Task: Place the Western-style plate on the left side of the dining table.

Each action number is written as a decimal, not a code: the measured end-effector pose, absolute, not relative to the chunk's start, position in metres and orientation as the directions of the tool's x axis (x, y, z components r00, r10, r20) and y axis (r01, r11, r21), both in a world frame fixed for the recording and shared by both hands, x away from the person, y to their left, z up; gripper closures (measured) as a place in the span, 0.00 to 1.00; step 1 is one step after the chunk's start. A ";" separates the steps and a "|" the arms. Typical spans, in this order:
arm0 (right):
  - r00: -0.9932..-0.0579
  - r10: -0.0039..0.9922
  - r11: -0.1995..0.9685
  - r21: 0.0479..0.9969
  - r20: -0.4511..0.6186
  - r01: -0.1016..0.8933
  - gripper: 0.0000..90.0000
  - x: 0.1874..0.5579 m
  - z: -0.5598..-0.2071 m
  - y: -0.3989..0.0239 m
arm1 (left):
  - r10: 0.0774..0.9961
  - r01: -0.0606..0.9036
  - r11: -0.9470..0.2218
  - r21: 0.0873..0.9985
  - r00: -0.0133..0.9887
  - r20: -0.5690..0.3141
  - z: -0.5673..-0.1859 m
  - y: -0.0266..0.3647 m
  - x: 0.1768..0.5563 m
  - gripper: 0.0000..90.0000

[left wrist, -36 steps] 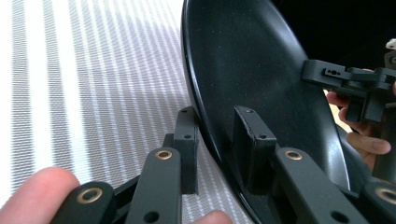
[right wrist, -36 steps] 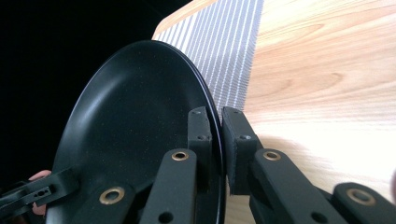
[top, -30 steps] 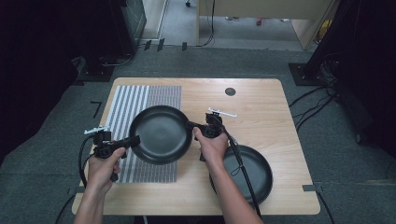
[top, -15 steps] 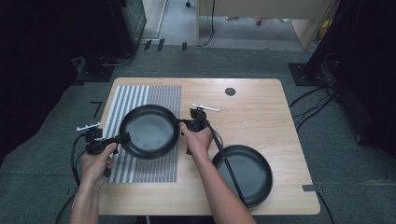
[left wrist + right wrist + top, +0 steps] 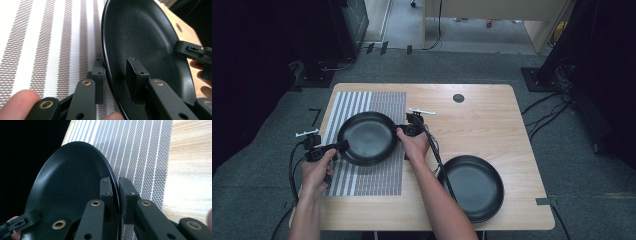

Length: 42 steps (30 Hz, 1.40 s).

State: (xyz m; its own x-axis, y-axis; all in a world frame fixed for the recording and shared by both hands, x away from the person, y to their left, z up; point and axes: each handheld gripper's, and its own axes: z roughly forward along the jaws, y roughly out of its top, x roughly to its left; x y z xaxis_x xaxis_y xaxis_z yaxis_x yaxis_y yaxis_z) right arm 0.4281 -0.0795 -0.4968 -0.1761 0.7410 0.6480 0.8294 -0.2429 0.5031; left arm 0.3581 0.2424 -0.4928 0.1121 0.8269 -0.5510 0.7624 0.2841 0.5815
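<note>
The black plate (image 5: 368,137) hangs over the striped mat (image 5: 377,175) near the worktop's left edge. The left gripper (image 5: 343,145) and right gripper (image 5: 399,131) clamp opposite rim points, left jaws gapped. A second plate (image 5: 472,186) sits by the near right corner.

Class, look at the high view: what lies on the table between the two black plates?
Bare wood of the table and a corner of the striped mat, crossed above by the person's right forearm.

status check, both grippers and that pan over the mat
Left gripper and right gripper both shut on pan rim, opposite sides. Pan over striped mat. Second pan apart, bottom right. Nothing in the way.
</note>
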 end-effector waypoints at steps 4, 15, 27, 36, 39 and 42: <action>-0.167 0.745 -0.245 0.498 0.646 0.832 0.91 0.436 -0.503 -0.075 | 0.832 0.753 0.298 0.587 0.097 -0.546 -0.495 0.241 0.362 0.79; -0.145 0.762 -0.254 0.498 0.631 0.829 0.91 0.450 -0.511 -0.069 | 0.839 0.744 0.330 0.580 0.051 -0.543 -0.505 0.239 0.371 0.77; -0.157 0.774 -0.251 0.525 0.613 0.813 0.91 0.456 -0.512 -0.057 | 0.834 0.725 0.373 0.579 0.013 -0.552 -0.508 0.245 0.375 0.77; -0.152 0.779 -0.259 0.533 0.608 0.806 0.91 0.459 -0.513 -0.054 | 0.844 0.726 0.365 0.583 0.007 -0.537 -0.512 0.244 0.377 0.75; -0.169 0.795 -0.241 0.558 0.583 0.794 0.90 0.458 -0.513 -0.053 | 0.857 0.723 0.344 0.599 0.018 -0.515 -0.512 0.243 0.376 0.74; -0.192 0.821 -0.206 0.592 0.538 0.780 0.89 0.456 -0.511 -0.049 | 0.879 0.721 0.310 0.619 0.031 -0.476 -0.510 0.239 0.375 0.71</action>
